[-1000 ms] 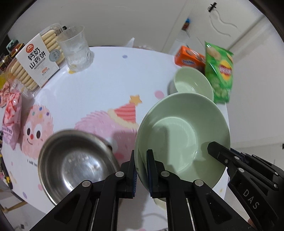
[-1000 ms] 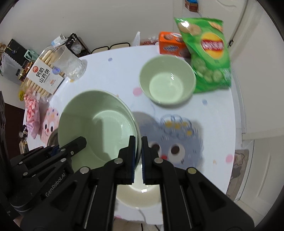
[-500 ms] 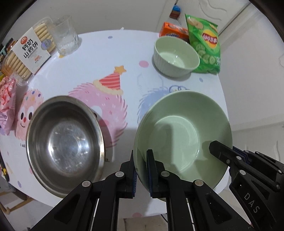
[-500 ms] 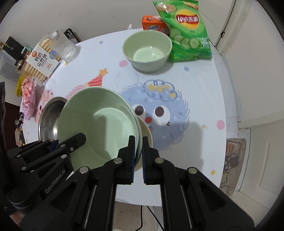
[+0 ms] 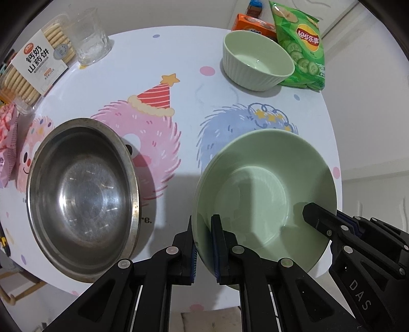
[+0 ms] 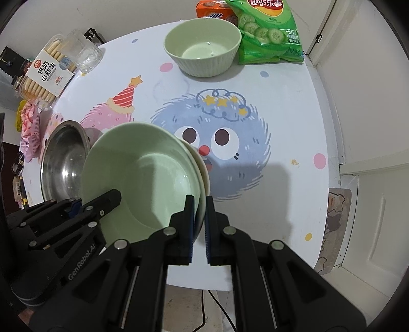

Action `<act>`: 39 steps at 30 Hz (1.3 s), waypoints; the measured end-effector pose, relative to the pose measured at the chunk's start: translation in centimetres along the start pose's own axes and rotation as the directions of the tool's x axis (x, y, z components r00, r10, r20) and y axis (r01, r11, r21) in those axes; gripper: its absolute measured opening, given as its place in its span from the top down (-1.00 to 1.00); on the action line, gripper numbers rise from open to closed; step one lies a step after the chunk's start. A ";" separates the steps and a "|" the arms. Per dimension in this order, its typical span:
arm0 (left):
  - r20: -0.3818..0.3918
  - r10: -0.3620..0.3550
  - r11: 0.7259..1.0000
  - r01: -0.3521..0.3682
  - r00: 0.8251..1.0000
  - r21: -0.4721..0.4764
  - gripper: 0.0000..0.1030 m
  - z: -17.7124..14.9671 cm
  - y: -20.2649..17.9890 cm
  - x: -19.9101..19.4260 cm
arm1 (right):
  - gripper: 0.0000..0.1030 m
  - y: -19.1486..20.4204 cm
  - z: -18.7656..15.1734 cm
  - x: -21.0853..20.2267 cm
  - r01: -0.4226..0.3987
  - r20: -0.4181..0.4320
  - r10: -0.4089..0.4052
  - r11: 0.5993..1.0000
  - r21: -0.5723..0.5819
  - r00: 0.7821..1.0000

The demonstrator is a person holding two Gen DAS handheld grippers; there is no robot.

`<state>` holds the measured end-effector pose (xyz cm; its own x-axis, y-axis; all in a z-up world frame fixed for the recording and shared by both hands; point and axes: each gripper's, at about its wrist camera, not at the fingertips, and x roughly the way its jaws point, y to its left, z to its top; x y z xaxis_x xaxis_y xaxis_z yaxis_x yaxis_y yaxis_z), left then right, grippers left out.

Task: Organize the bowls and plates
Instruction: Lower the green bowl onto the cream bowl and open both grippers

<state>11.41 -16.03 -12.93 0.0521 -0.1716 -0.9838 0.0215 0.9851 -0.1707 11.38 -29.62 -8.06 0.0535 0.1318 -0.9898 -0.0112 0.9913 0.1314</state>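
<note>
Both grippers hold a wide, deep pale-green plate point(image 5: 258, 194) by opposite sides of its rim, at the table's near edge. My left gripper point(image 5: 203, 227) is shut on the rim's left side. My right gripper point(image 6: 198, 206) is shut on the right side. Each gripper shows in the other's view: the right one point(image 5: 317, 214) and the left one point(image 6: 110, 199). A cream plate point(image 6: 205, 169) peeks out just beneath the green plate point(image 6: 143, 173); I cannot tell if they touch. A steel bowl point(image 5: 81, 194) sits to the left, and a small ribbed green bowl point(image 5: 255, 63) at the far side.
The round table point(image 5: 194, 66) has a cartoon-print cover. At its far edge lie a green chips bag point(image 5: 299, 43) and an orange box point(image 5: 251, 23). A glass point(image 5: 89, 40), a biscuit pack point(image 5: 35, 69) and a pink packet point(image 5: 7, 143) line the left side.
Both grippers carried the green plate toward the table's near edge and lower, bringing it over the cream plate. The grips have not changed.
</note>
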 end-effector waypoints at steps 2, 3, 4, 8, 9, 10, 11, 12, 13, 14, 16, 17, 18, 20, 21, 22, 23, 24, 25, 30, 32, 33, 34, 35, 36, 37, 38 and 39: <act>0.003 0.010 1.000 -0.010 1.000 0.002 0.82 0.1 -0.1 0.1 | 0.83 0.0 0.1 0.2 0.004 -0.005 -0.004 1.000 -0.001 1.000; 0.004 0.014 1.000 -0.014 1.000 0.006 0.82 0.1 -0.1 0.2 | 0.83 0.1 0.1 0.4 0.006 -0.008 -0.006 1.000 -0.003 1.000; 0.005 0.018 1.000 -0.018 1.000 0.009 0.82 0.1 -0.2 0.3 | 0.83 0.0 0.2 0.5 0.006 -0.010 -0.006 1.000 -0.002 1.000; 0.009 0.033 0.999 -0.034 0.999 0.022 0.82 0.0 -0.3 0.4 | 0.83 0.0 0.2 0.6 0.004 -0.018 -0.004 1.000 -0.001 1.000; 0.010 0.039 0.999 -0.039 0.999 0.024 0.82 0.0 -0.3 0.4 | 0.83 0.0 0.2 0.7 0.001 -0.022 -0.001 1.000 0.000 1.000; 0.011 0.043 0.999 -0.043 0.999 0.028 0.82 0.0 -0.3 0.4 | 0.83 0.0 0.2 0.8 -0.003 -0.025 0.003 1.000 0.003 1.000; 0.012 0.047 0.998 -0.047 0.999 0.031 0.82 0.0 -0.4 0.4 | 0.82 -0.1 0.1 0.8 -0.004 -0.028 0.004 1.000 0.005 1.000; 0.013 0.052 0.998 -0.053 0.999 0.037 0.81 0.0 -0.5 0.4 | 0.82 -0.2 0.1 1.0 -0.006 -0.031 0.006 1.000 0.008 0.999; 0.009 0.056 0.998 -0.056 0.998 0.039 0.81 0.0 -0.5 0.5 | 0.82 -0.2 0.0 1.1 -0.007 -0.034 0.007 1.000 0.008 0.999; 0.001 0.058 0.998 -0.058 0.998 0.038 0.80 0.0 -0.5 0.6 | 0.81 -0.2 0.0 1.3 -0.007 -0.038 0.008 1.000 0.010 0.999; -0.002 0.057 0.998 -0.057 0.998 0.036 0.79 0.1 -0.4 0.7 | 0.80 -0.3 -0.1 1.5 -0.009 -0.042 0.009 1.000 0.011 0.999; -0.001 0.060 0.997 -0.060 0.998 0.037 0.79 0.1 -0.5 0.7 | 0.80 -0.2 -0.1 1.5 -0.007 -0.040 0.008 1.000 0.009 0.999; 0.001 0.064 0.997 -0.064 0.998 0.039 0.79 0.1 -0.6 0.7 | 0.80 -0.3 0.0 1.6 -0.007 -0.041 0.007 1.000 0.007 0.999; 0.000 0.071 0.996 -0.071 0.997 0.047 0.79 0.2 -0.7 0.7 | 0.80 -0.4 0.1 1.6 -0.012 -0.043 0.013 1.000 0.007 0.999; -0.001 0.074 0.996 -0.074 0.997 0.049 0.78 0.2 -0.7 0.8 | 0.80 -0.4 0.1 1.7 -0.014 -0.043 0.015 1.000 0.008 0.999; -0.004 0.073 0.996 -0.073 0.997 0.046 0.76 0.3 -0.7 0.8 | 0.80 -0.4 0.1 1.7 -0.016 -0.043 0.016 1.000 0.008 0.999; -0.006 0.070 0.997 -0.070 0.998 0.043 0.76 0.4 -0.6 0.8 | 0.80 -0.5 0.1 1.6 -0.016 -0.043 0.016 1.000 0.007 0.999; -0.010 0.066 0.997 -0.066 0.998 0.039 0.75 0.5 -0.5 0.7 | 0.79 -0.5 0.0 1.6 -0.017 -0.042 0.018 1.000 0.007 0.999; -0.012 0.064 0.997 -0.064 0.998 0.037 0.75 0.6 -0.5 0.7 | 0.78 -0.5 0.0 1.6 -0.021 -0.043 0.021 1.000 0.009 0.999; 0.003 0.042 0.998 -0.042 0.999 0.051 0.23 1.1 -0.6 0.0 | 0.70 -0.8 0.1 1.6 -0.046 -0.042 0.047 0.999 0.026 0.998; 0.019 0.047 0.997 -0.048 0.999 0.055 0.03 1.3 -0.6 -0.4 | 0.54 -0.9 0.3 1.3 -0.048 -0.028 0.049 0.998 0.032 0.998; 0.032 0.043 0.998 -0.044 0.999 0.054 -0.06 1.5 -0.5 -0.8 | 0.51 -1.0 0.4 1.0 -0.043 -0.017 0.044 0.999 0.033 0.999; 0.041 0.039 0.998 -0.041 0.998 0.050 -0.12 1.6 -0.4 -1.0 | 0.47 -1.2 0.5 0.6 -0.049 -0.006 0.049 0.998 0.036 0.999; 0.053 0.035 0.998 -0.037 0.998 0.042 -0.24 2.0 -0.1 -1.4 | 0.39 -1.4 0.7 0.3 -0.053 0.001 0.053 0.998 0.042 0.999; 0.059 0.026 0.999 -0.028 0.998 0.032 -0.33 2.2 0.1 -1.7 | 0.25 -1.7 0.9 -0.2 -0.056 0.011 0.055 0.997 0.051 0.998; 0.065 0.017 1.000 -0.019 0.998 0.018 -0.39 2.5 0.4 -1.9 | 0.15 -2.0 1.2 -0.6 -0.058 0.023 0.056 0.997 0.059 0.998; 0.069 0.012 1.000 -0.012 0.998 -0.004 -0.56 3.0 0.9 -2.1 | -0.09 -2.3 1.4 -1.0 -0.060 0.035 0.058 0.996 0.066 0.998; 0.074 0.006 1.000 -0.004 0.997 -0.015 -0.71 3.5 1.1 -2.3 | -0.37 -2.8 1.8 -1.6 -0.064 0.051 0.060 0.995 0.078 0.997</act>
<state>14.78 -14.59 -10.71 0.1260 -0.1666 -0.9779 0.0060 0.9859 -0.1672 13.11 -32.61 -6.78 0.1034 0.1910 -0.9761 0.0629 0.9782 0.1981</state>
